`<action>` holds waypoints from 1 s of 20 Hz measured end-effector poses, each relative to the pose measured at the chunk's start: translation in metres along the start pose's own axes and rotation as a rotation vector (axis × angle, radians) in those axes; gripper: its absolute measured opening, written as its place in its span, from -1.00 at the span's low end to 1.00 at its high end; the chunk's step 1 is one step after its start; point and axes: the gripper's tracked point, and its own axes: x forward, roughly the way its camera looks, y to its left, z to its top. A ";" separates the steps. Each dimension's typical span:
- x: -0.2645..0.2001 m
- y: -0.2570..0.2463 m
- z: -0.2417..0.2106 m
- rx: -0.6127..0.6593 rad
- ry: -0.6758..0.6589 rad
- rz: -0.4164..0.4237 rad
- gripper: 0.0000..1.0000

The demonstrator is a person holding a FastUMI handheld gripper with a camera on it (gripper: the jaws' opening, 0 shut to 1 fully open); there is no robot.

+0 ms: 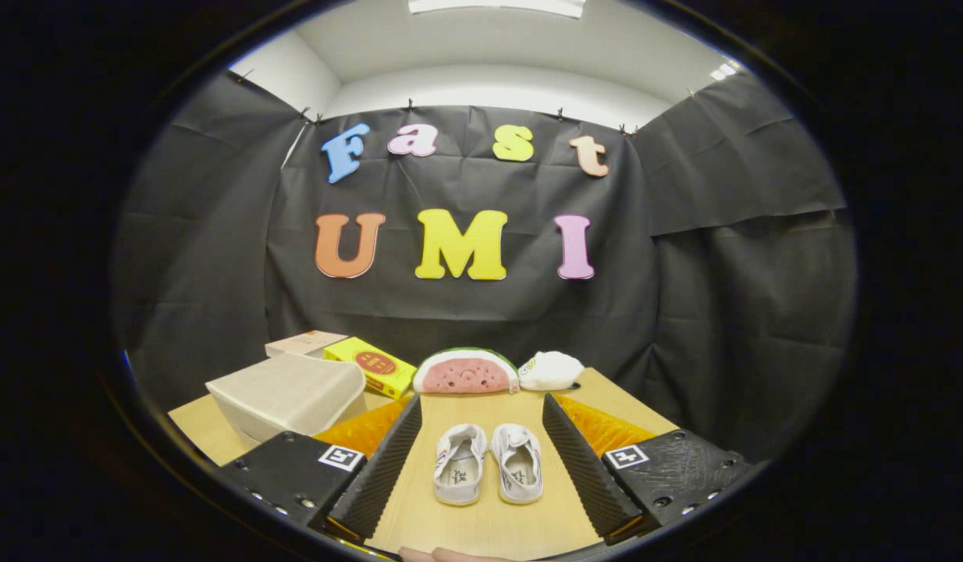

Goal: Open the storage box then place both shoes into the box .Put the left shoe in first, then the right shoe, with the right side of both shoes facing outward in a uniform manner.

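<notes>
1. Black cloth walled the booth behind a wooden tabletop [481,515].
2. The tongs [481,468] hung released, fingers spread wide, empty.
3. Both shoes [488,462] lay side by side between the fingers, heels toward them.
4. The storage box [290,394] sat closed near the tabletop's left edge.
5. Opening it came first, probably: approach the lid squarely and lift without shoving the box.

White shoes [488,462] (striped sides), yellow box [371,365], pink watermelon toy [465,371].
</notes>
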 end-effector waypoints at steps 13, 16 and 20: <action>0.080 0.046 -0.054 0.158 0.304 0.263 0.91; 0.109 0.062 -0.071 0.192 0.439 0.342 0.91; 0.143 0.094 -0.082 0.316 0.579 0.484 0.91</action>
